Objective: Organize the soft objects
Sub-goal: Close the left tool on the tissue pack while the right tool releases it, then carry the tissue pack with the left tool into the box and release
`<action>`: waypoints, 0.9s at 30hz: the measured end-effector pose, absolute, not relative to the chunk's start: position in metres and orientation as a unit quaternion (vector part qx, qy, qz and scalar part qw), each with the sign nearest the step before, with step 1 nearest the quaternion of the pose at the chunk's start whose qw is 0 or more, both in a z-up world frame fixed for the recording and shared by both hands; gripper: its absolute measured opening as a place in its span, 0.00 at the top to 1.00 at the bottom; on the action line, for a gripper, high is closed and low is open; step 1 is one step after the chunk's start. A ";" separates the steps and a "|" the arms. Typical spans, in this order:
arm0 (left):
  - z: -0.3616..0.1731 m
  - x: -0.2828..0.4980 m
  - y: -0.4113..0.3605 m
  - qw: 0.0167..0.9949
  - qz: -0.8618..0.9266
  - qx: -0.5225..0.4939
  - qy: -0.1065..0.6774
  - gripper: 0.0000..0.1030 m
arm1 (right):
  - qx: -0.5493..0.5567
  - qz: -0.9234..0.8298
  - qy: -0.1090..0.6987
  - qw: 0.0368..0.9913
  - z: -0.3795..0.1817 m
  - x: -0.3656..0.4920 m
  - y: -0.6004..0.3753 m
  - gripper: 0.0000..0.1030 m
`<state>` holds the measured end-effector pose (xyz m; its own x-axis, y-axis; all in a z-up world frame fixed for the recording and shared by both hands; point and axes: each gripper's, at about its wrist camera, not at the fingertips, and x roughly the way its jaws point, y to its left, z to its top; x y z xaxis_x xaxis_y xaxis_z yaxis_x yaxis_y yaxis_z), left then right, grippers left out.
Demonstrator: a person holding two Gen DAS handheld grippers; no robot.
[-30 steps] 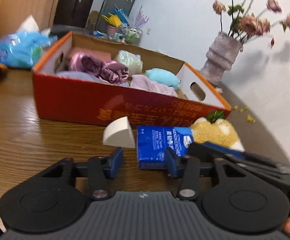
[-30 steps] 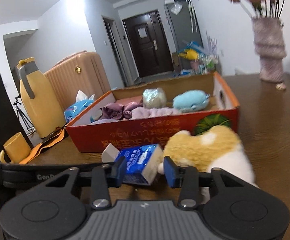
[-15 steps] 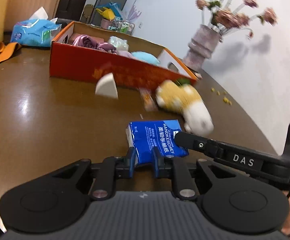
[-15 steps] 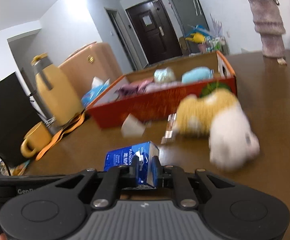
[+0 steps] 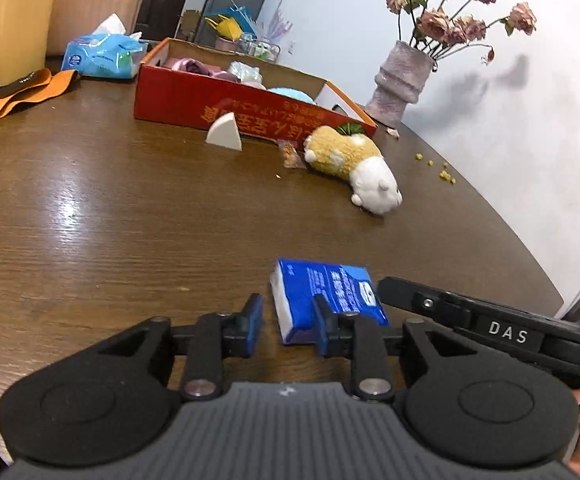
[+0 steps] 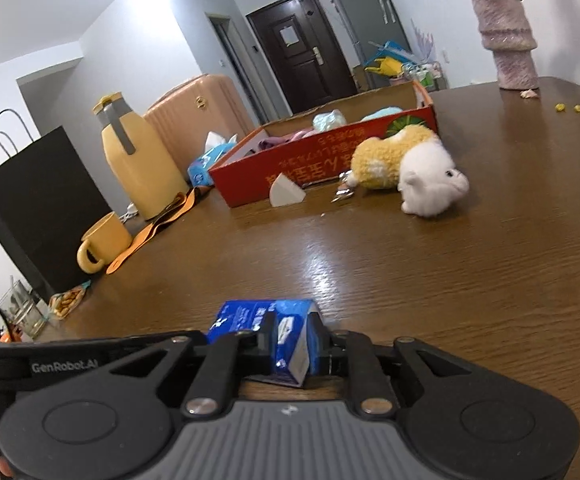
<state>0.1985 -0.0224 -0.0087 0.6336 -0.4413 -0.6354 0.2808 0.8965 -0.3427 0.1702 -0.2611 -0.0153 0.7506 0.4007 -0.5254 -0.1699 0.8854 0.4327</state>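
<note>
A blue tissue pack (image 5: 322, 298) lies near the front of the wooden table. My right gripper (image 6: 294, 350) is shut on the tissue pack (image 6: 278, 340). My left gripper (image 5: 286, 320) is open beside it, its right finger in front of the pack. A yellow and white plush hamster (image 5: 350, 160) (image 6: 406, 168) and a white wedge sponge (image 5: 224, 134) (image 6: 286, 192) lie in front of the red cardboard box (image 5: 226, 106) (image 6: 314, 160), which holds several soft things.
A vase of dried flowers (image 5: 402, 76) stands at the back right. A yellow jug (image 6: 138, 160), yellow mug (image 6: 102, 242), orange strap (image 5: 14, 98), black bag (image 6: 38, 200) and blue tissue bag (image 5: 102, 56) sit on the left. A small snack packet (image 5: 288, 154) lies by the hamster.
Both grippers pulled the tissue pack back from the box toward the table's front. My left gripper, shut on the pack half a second ago, has opened. My right gripper stays shut on it.
</note>
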 end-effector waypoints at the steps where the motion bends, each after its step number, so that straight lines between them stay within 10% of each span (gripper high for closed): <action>1: -0.008 0.200 -0.023 0.899 -0.198 -0.107 0.376 0.70 | 0.183 0.153 0.317 0.918 -0.016 0.171 -0.262 0.82; 27: -0.030 0.226 -0.023 0.875 -0.229 -0.167 0.393 0.80 | 0.192 0.168 0.331 0.909 -0.031 0.191 -0.254 0.81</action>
